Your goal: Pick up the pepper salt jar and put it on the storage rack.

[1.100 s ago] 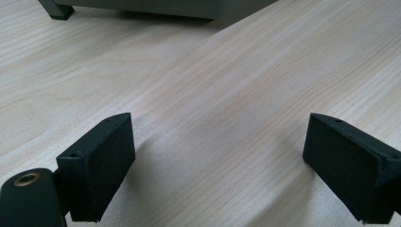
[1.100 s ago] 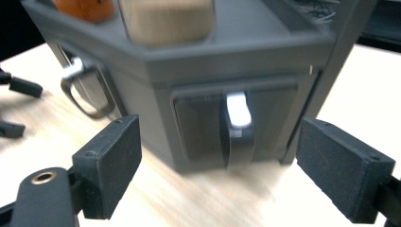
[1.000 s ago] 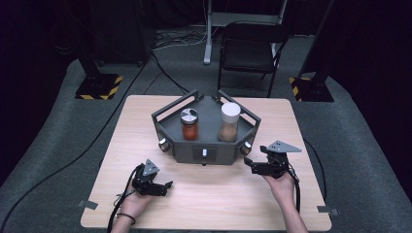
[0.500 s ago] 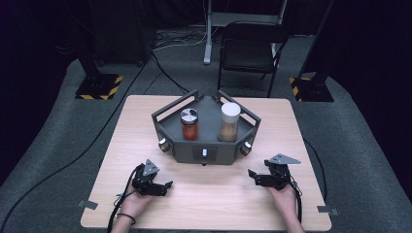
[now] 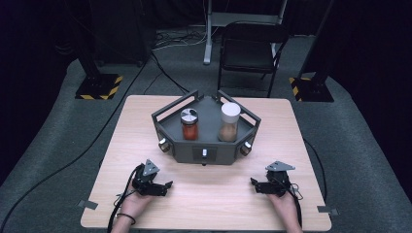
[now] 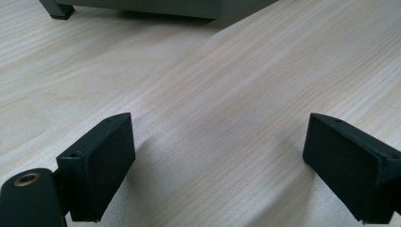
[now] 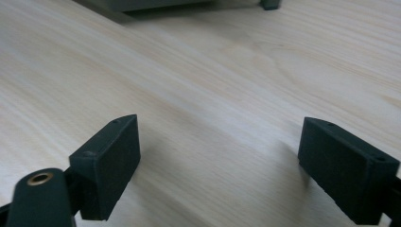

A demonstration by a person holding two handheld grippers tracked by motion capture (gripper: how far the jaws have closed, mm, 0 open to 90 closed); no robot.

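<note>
A grey six-sided tray (image 5: pixel 209 153) stands at the table's middle. On it are a short jar (image 5: pixel 189 124) with a metal lid and orange-red contents, and a taller jar (image 5: pixel 229 122) with a white lid and brown contents. My left gripper (image 5: pixel 165 186) rests low on the wood in front of the tray's left corner, jaws open and pointing right. My right gripper (image 5: pixel 254 184) sits in front of the tray's right corner, jaws open and pointing left. In the left gripper view the left gripper (image 6: pixel 217 163) has only bare wood between its pads; the right gripper (image 7: pixel 220 168) shows the same in its own view.
The light wooden table (image 5: pixel 204 204) has bare wood between the two grippers. The tray's underside (image 6: pixel 142 5) and a foot (image 7: pixel 269 4) show at the top of the gripper views. A black chair (image 5: pixel 250 51) and stands sit on the floor beyond the table.
My right gripper has come down and toward the table's near edge, now low over the wood. The left gripper and both jars have stayed put.
</note>
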